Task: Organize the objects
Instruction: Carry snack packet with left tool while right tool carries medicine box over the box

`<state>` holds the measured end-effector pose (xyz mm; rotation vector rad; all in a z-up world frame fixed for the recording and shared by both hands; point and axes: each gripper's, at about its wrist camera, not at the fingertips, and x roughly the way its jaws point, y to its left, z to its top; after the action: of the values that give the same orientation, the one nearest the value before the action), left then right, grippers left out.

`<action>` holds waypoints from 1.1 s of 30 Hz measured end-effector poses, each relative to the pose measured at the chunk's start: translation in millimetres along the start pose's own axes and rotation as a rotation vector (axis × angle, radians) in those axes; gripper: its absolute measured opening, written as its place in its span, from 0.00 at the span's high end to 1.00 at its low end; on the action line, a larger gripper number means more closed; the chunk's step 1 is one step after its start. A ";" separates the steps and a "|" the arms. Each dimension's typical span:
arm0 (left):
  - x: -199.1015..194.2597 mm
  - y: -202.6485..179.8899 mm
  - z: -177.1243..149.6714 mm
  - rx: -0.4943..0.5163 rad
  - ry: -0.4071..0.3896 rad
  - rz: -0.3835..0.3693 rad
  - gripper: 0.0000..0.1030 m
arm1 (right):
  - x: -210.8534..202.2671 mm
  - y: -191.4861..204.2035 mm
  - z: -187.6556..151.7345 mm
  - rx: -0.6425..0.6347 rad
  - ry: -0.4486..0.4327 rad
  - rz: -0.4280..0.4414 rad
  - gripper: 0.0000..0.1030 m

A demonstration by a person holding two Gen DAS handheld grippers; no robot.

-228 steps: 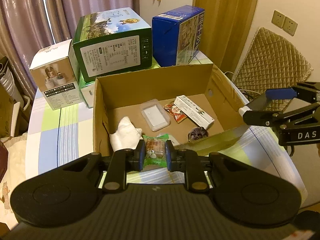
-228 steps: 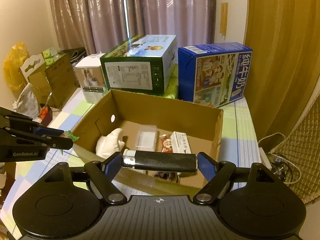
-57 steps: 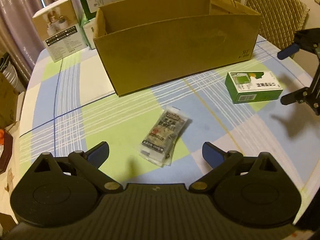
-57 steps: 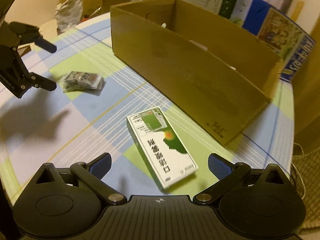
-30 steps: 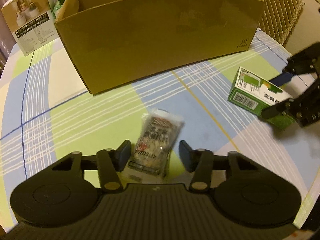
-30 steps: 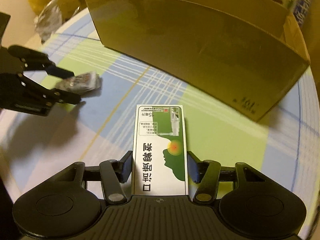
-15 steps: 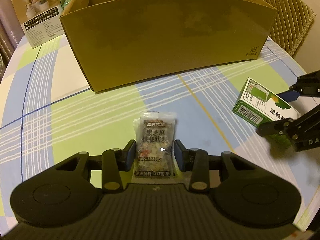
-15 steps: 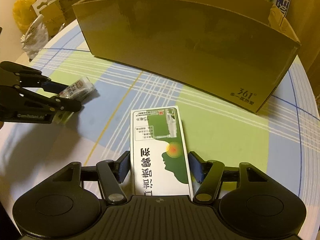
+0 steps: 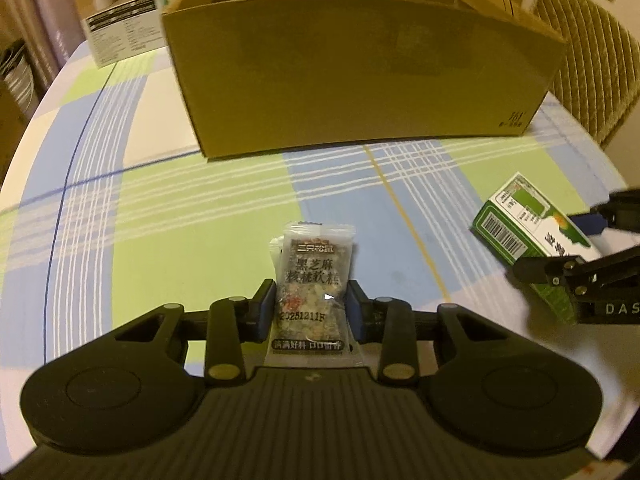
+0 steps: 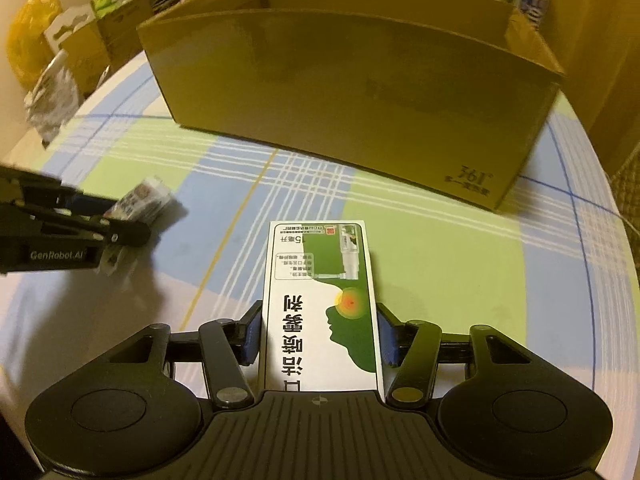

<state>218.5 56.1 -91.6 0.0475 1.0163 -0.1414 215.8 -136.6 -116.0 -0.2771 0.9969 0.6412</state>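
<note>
cardboard box (image 9: 360,80) interior hidden, packet (image 10: 140,204) blurred

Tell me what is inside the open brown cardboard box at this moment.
Only bare inner walls near the rim of the brown cardboard box show from either wrist view. Its front wall hides the floor, so any contents cannot be seen.
</note>
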 end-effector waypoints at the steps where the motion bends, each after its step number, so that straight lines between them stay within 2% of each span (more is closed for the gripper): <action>1: -3.9 0.0 -2.7 -0.015 -0.002 -0.006 0.70 | -4.5 0.0 -2.2 0.010 -0.004 0.000 0.49; 5: -23.8 -4.1 -14.4 -0.050 -0.011 -0.010 0.70 | -26.3 5.6 -9.2 0.028 -0.031 0.001 0.49; 9: -46.4 -14.0 -23.9 -0.053 -0.018 0.013 0.70 | -48.2 11.6 -16.9 0.048 -0.060 0.010 0.49; 16: -82.4 -31.1 -33.5 -0.069 -0.048 0.013 0.70 | -79.2 21.9 -26.8 0.065 -0.101 0.010 0.49; 33: -130.9 -53.3 -48.7 -0.085 -0.093 0.006 0.70 | -114.2 31.3 -40.3 0.078 -0.141 0.017 0.49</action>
<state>102.1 21.0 -4.6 -0.0331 0.9284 -0.0939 125.3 -174.5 -38.3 -0.1527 0.8879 0.6275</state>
